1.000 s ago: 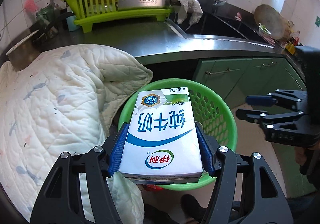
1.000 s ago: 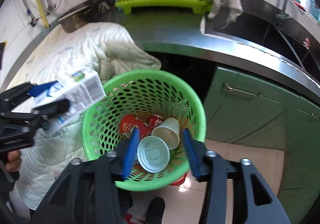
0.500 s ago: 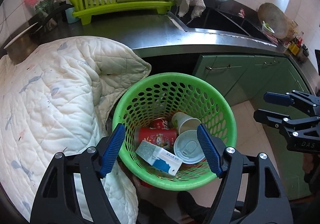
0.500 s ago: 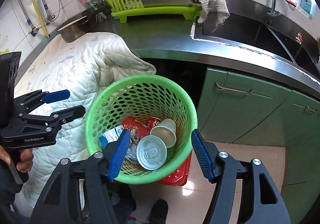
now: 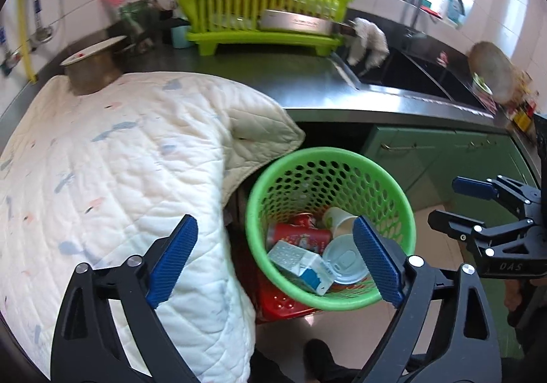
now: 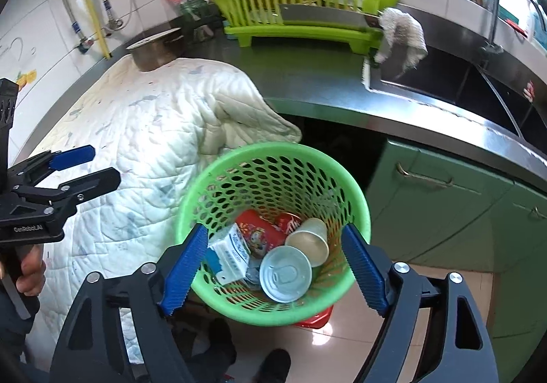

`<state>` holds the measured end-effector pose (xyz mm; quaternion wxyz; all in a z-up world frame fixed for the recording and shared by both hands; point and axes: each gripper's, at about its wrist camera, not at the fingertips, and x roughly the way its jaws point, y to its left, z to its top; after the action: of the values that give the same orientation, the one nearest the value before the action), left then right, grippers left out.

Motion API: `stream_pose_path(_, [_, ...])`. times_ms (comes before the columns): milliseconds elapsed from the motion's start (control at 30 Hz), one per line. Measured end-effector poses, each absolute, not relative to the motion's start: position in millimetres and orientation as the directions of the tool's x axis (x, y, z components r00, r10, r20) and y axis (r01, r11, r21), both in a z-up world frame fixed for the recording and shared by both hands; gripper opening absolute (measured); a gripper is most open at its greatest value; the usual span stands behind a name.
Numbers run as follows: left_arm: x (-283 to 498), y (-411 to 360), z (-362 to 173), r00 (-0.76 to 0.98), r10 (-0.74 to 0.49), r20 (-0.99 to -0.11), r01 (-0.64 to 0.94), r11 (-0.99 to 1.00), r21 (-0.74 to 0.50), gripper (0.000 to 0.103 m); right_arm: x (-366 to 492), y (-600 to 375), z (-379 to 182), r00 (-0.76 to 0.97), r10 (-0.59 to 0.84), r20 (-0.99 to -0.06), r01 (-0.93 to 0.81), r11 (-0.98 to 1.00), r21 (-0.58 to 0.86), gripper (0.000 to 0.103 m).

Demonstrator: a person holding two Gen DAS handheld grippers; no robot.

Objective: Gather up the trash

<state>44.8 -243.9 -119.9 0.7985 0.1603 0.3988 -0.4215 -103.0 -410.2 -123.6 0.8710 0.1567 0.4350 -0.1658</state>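
A green perforated basket (image 5: 328, 157) (image 6: 273, 152) stands on the floor beside the counter. Inside it lie a white and blue milk carton (image 5: 301, 265) (image 6: 230, 254), a red can (image 5: 299, 237) (image 6: 261, 234), a paper cup (image 5: 338, 220) (image 6: 309, 241) and a round tin with a pull-tab lid (image 5: 343, 260) (image 6: 285, 273). My left gripper (image 5: 275, 261) hovers above the basket's left rim, its jaws opening wide with nothing gripped. My right gripper (image 6: 277, 270) hangs over the basket, its jaws also opening and holding nothing. Each gripper shows in the other's view, the left gripper (image 6: 85, 166) and the right gripper (image 5: 456, 201).
A white quilted cloth (image 5: 119, 171) covers the counter at left and droops toward the basket. Behind stand a lime dish rack (image 5: 263, 18), a metal pot (image 5: 92, 70), a rag (image 5: 369, 42) and a dark sink (image 5: 410, 75). Green cabinets (image 6: 461, 208) face the tiled floor (image 6: 342, 348). A red stool (image 5: 277, 301) peeks from under the basket.
The milk carton left my left gripper and now lies in the basket. The tin dropped from my right gripper onto the trash. Both pairs of jaws spread wider and both grippers rose.
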Motion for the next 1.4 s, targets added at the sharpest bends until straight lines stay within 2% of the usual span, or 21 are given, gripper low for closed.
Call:
stream_pose_path(300, [57.4,-194.5,-104.5,0.427,-0.497,-0.755,0.690,0.719,-0.083,0.097,-78.5,-383.8,-105.4,0.608,-0.109,-0.786,0.325,0.938,0.121,0.084])
stream_pose_path(600, [65.2,-134.3,-77.4,0.575,-0.403,-0.712,0.546,0.837,-0.034,0.097,-43.8,-345.9,-79.2,0.657,-0.048,-0.752,0.183,0.978,0.098,0.086])
stream_pose_path(967, [60.7,-70.7,-49.6,0.678,-0.306,-0.668,0.386,0.922,-0.030,0.098,-20.7,-315.3,-50.1,0.717,0.014,-0.697,0.113,0.984,0.135,0.089])
stream_pose_path(1400, [41.6,-60.4,-31.6,0.711,-0.303,-0.634,0.355,0.934,-0.048,0.098,-24.8,-312.7,-32.5,0.753,0.034,-0.657,0.097,0.982,0.163,0.090])
